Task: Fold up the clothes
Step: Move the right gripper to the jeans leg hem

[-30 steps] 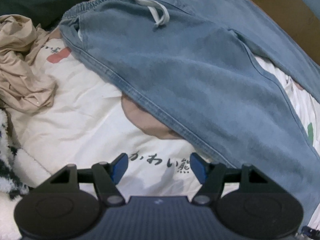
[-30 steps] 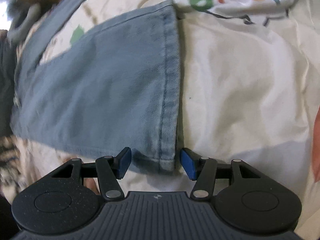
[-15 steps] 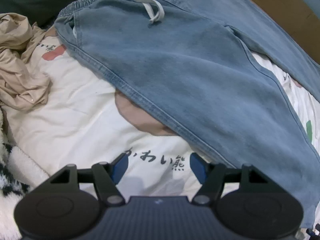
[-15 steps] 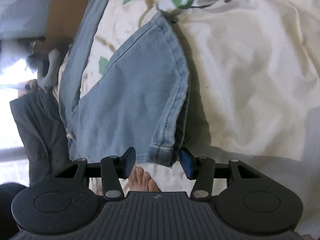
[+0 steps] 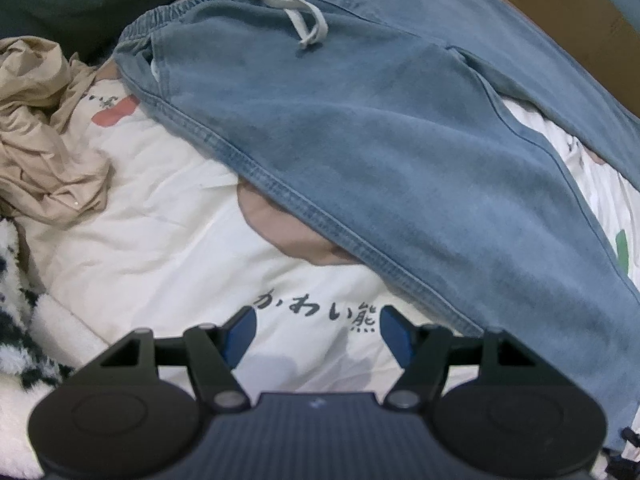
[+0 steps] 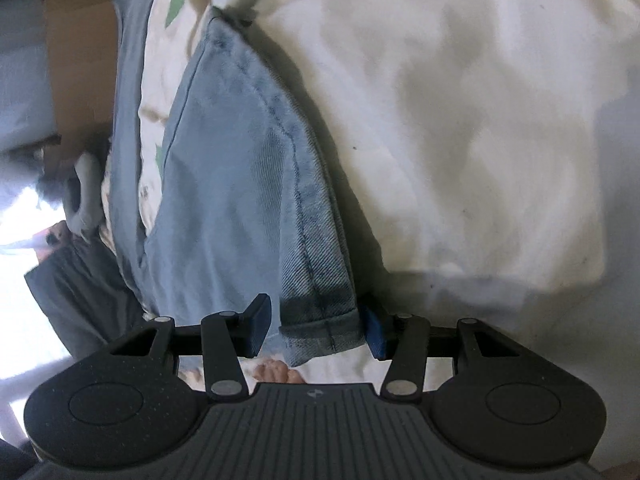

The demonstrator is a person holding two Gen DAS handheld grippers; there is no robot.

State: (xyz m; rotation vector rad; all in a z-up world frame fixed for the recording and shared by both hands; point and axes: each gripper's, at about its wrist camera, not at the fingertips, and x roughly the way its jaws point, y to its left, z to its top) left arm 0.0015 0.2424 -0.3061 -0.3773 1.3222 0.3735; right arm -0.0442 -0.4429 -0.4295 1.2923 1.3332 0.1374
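Left wrist view: the left gripper [image 5: 318, 330] points steeply down over the bedsheet [image 5: 168, 248], jaws wide apart with nothing between them; only the sheet's black printed characters [image 5: 320, 314] show in the gap. Just beyond and to the right lie the jeans [image 5: 380, 140], spread flat, one leg running from the far waistband down to the near right. The side seam of that leg passes just right of the right fingertip; no contact seen. A white drawstring [image 5: 296, 16] lies looped at the far waistband. At far left a crumpled beige garment [image 5: 44, 136] sits on the sheet, well apart from the jeans. A black-and-white fleecy fabric [image 5: 16, 288] lies at the near left edge.

Right wrist view: the right gripper [image 6: 316, 330] is at the hem [image 6: 320, 324] of one jeans leg. Jaws have just been closing; the folded hem corner sits between them. The right pad touches the hem edge, the left pad stands a little clear. Picture blurred. Bare toes [image 6: 278, 372] show below the hem. Farther off, a cardboard box [image 6: 76, 56] at far left.
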